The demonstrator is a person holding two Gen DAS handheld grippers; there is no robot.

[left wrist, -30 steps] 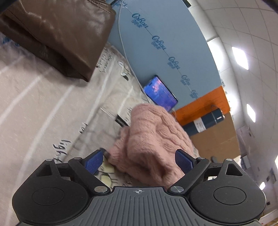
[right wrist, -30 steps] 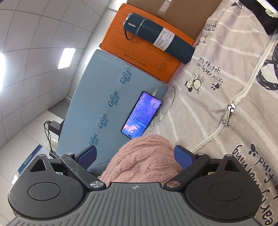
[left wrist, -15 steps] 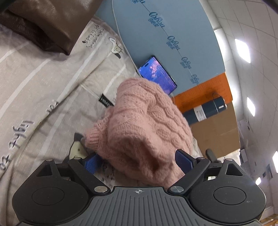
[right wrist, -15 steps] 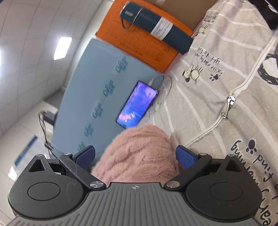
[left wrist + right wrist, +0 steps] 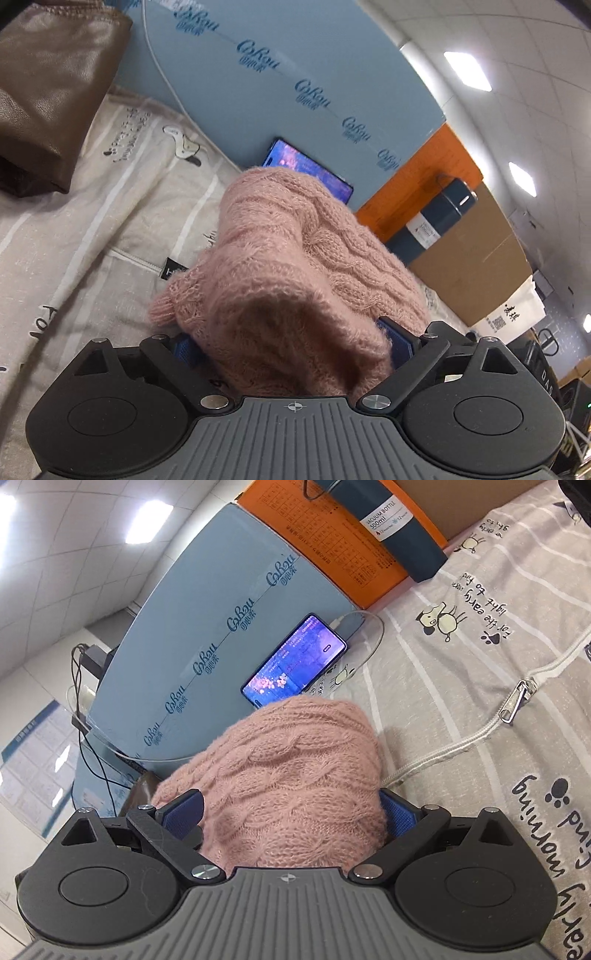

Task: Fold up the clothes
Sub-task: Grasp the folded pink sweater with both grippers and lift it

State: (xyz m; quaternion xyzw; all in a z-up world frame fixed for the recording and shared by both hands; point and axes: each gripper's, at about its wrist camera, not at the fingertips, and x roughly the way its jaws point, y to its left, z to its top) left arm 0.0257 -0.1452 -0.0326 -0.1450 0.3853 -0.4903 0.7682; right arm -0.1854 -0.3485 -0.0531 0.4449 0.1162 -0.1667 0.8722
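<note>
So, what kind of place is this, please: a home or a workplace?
Probably a workroom or office set up like a bed: a printed duvet cover lies under the pink sweater, but stacked cartons and a panelled ceiling with strip lights surround it.

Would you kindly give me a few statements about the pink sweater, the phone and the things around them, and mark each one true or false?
1. Both grippers have the pink knitted sweater bunched between their fingers. True: the left gripper and the right gripper each have it between their blue pads.
2. The phone has a dark screen. False: its screen is lit, and a cable is plugged in.
3. The vacuum bottle stands upright on the bed cover. False: it lies on its side against the orange box.
4. The bed cover has a zipper. True.
5. A brown leather item lies on the bed cover. True.
</note>
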